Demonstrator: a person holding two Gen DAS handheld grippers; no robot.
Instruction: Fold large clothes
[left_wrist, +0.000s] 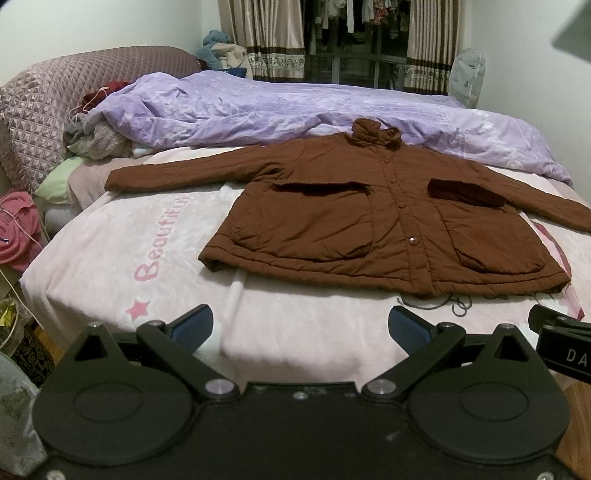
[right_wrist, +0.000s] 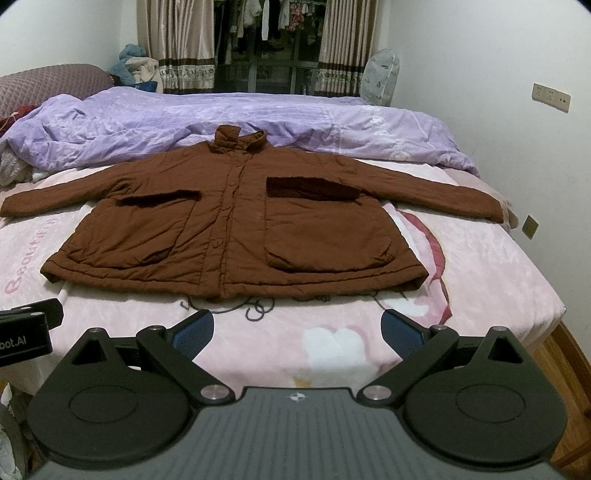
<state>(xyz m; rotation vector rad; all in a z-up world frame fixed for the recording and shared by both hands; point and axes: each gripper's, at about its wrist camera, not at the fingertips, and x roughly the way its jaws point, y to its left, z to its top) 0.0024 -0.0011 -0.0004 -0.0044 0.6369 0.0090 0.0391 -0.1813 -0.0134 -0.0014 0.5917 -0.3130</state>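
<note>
Dim indoor light, fisheye-curved edges, soft focus

A plain brown jacket (right_wrist: 236, 221) lies on a pink blanket (left_wrist: 110, 258) with pink lettering, beside a lilac duvet (right_wrist: 147, 118) and beige striped curtains (right_wrist: 177, 40).

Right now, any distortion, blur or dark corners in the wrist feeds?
Left wrist view: strong fisheye bend, black corner vignetting, a blurred grey shape at top right; brown jacket sharp. Right wrist view: same bend and vignette; jacket sharp, right gripper housing blurred at the bottom edge.
</note>
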